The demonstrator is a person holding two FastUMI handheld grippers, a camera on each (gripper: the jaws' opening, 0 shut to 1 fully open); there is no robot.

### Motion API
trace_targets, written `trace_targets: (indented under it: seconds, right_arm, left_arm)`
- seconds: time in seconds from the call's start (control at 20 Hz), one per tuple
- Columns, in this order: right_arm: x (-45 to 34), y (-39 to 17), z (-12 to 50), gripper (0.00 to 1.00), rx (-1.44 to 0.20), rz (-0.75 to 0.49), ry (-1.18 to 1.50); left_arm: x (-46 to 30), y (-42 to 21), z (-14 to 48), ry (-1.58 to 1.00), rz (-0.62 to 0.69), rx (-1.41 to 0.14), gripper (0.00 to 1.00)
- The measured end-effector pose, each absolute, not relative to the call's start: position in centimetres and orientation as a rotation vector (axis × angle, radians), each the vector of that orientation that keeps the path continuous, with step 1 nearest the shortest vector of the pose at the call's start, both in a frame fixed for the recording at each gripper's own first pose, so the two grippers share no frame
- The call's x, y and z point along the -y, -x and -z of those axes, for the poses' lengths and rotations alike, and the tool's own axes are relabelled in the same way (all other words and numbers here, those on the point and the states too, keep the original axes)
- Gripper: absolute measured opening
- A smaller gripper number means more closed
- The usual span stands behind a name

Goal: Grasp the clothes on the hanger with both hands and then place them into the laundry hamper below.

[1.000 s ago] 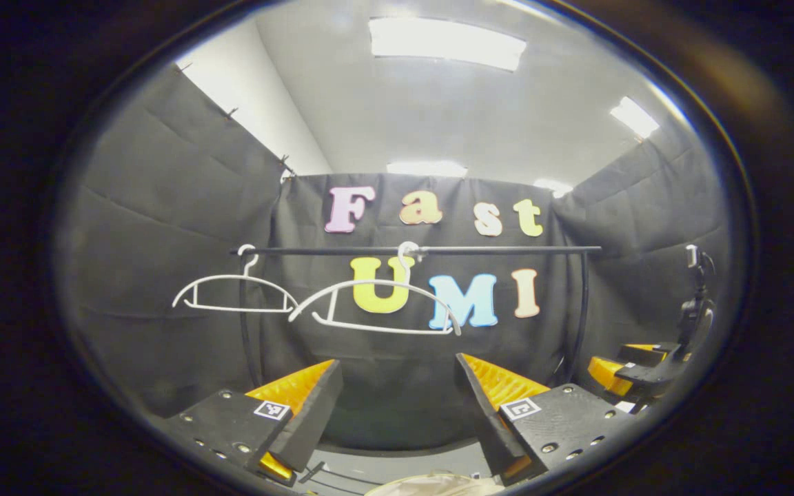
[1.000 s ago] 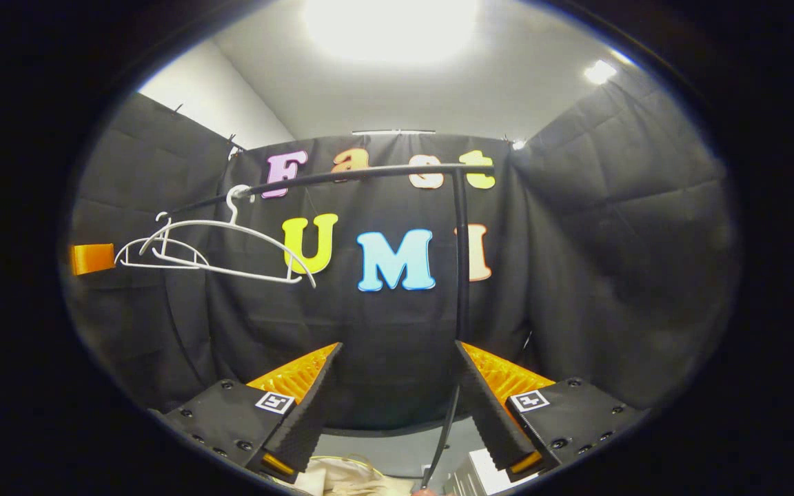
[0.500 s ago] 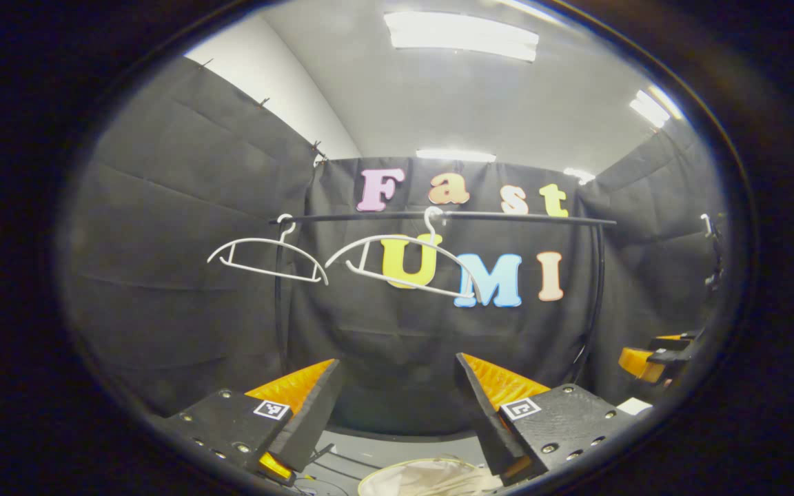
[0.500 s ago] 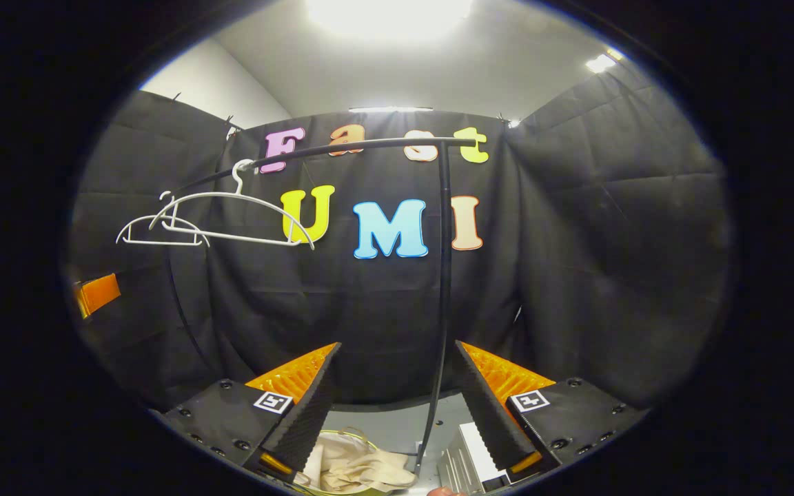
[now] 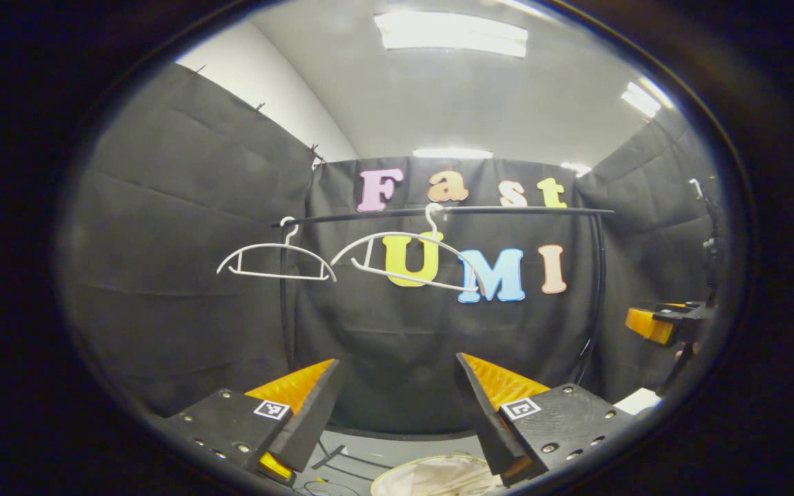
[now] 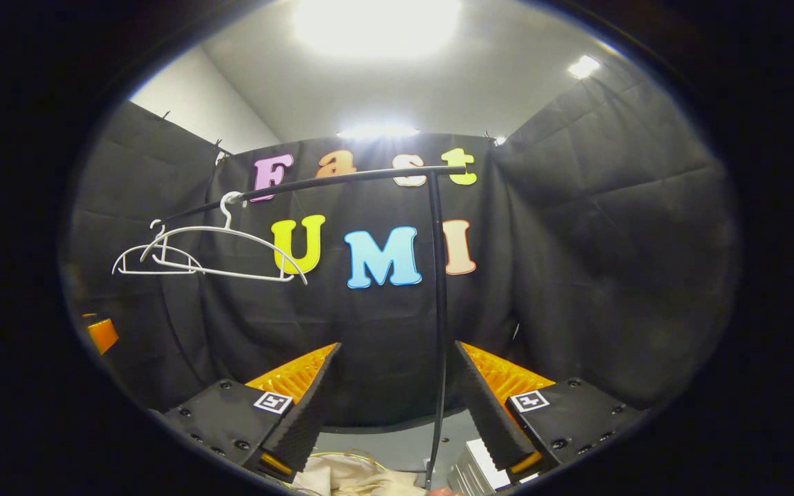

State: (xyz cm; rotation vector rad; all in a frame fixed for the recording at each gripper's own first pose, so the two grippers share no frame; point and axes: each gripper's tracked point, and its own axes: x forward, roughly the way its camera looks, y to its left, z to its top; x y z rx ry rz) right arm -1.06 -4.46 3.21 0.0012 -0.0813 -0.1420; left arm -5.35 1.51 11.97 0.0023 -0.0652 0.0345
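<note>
Two bare white hangers on a black rail [image 5: 438,211]: left hanger [image 5: 276,256] near the rail's left post, right hanger [image 5: 414,258] toward the middle, hooks over the rail, well apart from both grippers. In the right gripper view, the same rail [image 6: 342,180] running back to the left, with the near hanger [image 6: 221,251] partly overlapping the far hanger [image 6: 156,262]. The rail's upright post [image 6: 438,310] standing straight down between the right gripper's fingers in that view, farther off than the fingers, not touching them.

Black cloth walls on three sides, a pale ceiling with lit light panels [image 5: 451,32] above, grey floor [image 5: 397,451] at the bottom edge.

Cream clothes [image 5: 438,477] bunched low between the left gripper's fingers, inside a pale-rimmed laundry hamper [image 5: 397,480] on the floor; in the right gripper view the clothes [image 6: 349,479] low at the frame's bottom, left of the post's foot. A white ribbed box-like thing [image 6: 474,467] just right of the post's foot.

Left gripper [image 5: 397,406] with fingers wide apart, holding nothing, touching nothing. Right gripper [image 6: 397,406] likewise spread wide, nothing between the fingers. At the far right of the left gripper view, the right gripper [image 5: 666,324] seen from the side, well apart from the rail.
</note>
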Motion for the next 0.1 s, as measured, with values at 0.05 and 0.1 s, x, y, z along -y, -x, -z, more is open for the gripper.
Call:
trace_targets:
  seconds: [0.05, 0.1]
  right_arm:
    - [4.24, 0.99, -3.24, 0.99, 0.082, 0.138, -0.001]
    - [3.81, 0.82, -3.39, 0.99, 0.085, 0.122, -0.007]
  left_arm:
    - [-1.93, 5.08, -12.03, 0.001, -0.036, 0.07, 0.94]
    - [-2.28, 4.95, -12.02, 0.001, -0.038, 0.072, 0.93]
